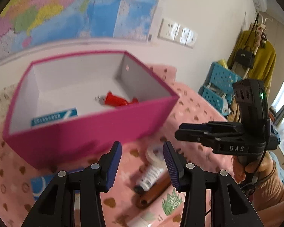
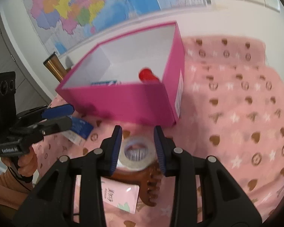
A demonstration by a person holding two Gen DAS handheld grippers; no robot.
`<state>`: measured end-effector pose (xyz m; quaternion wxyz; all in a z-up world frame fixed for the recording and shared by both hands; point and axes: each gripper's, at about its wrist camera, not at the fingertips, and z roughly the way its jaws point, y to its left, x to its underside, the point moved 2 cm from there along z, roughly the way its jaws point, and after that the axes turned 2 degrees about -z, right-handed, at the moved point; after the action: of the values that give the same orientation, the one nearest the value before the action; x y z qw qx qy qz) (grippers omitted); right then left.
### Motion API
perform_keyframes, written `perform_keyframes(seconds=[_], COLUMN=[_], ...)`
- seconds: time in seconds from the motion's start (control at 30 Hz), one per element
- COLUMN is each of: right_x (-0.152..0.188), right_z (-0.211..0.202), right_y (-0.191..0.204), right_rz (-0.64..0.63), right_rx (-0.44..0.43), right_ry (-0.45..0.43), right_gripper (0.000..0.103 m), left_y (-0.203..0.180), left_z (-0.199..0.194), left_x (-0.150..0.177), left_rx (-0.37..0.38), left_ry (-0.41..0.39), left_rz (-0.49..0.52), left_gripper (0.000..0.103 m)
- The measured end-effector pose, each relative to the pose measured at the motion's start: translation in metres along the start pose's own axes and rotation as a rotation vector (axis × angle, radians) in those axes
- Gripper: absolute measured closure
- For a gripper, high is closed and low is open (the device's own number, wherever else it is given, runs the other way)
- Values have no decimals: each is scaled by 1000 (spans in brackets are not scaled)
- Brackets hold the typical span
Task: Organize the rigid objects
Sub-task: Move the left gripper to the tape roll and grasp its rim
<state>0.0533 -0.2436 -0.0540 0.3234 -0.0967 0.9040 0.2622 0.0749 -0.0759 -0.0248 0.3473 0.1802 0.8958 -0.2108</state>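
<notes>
Right wrist: pink patterned blanket (image 2: pixel 236 98), wall map (image 2: pixel 81 9); right gripper (image 2: pixel 137 147) narrow, unclamped around tape roll (image 2: pixel 137 156).

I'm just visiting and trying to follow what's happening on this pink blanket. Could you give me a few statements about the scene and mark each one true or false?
1. The pink box already holds a red object. True.
2. The roll of tape lies inside the box. False: it sits outside on the pink blanket, in front of the box, between the open fingers of the right claw.
3. The left claw is clamped on a blue carton. False: its fingers stand apart with nothing gripped.
4. A brown comb lies beside the tape roll. True.
5. A colourful map hangs on the wall behind the box. True.
</notes>
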Motion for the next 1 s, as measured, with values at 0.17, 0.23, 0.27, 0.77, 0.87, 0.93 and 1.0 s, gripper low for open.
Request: perform_keyframes(seconds=[0.17, 0.23, 0.27, 0.77, 0.87, 0.93, 1.0], right_x=[12, 15, 17, 23, 23, 23, 23], right_z=[8, 10, 11, 34, 37, 39, 41], right_y=[-4, -5, -6, -6, -9, -10, -10], right_rz=[23, 30, 32, 23, 25, 23, 19], right_rx=[2, 5, 6, 10, 14, 17, 21], right_ry=[29, 42, 47, 108, 114, 118, 123], right_gripper=[66, 66, 66, 66, 66, 66, 66], left_y=[-4, -4, -4, -11, -13, -14, -16], left_z=[9, 13, 14, 35, 36, 38, 40], left_x=[13, 16, 17, 30, 31, 31, 31], left_rx=[23, 29, 33, 66, 77, 81, 83], left_ry=[30, 42, 47, 120, 123, 127, 133], left_rz=[-17, -23, -25, -48, -50, -45, -41], left_gripper=[57, 57, 57, 59, 59, 59, 59])
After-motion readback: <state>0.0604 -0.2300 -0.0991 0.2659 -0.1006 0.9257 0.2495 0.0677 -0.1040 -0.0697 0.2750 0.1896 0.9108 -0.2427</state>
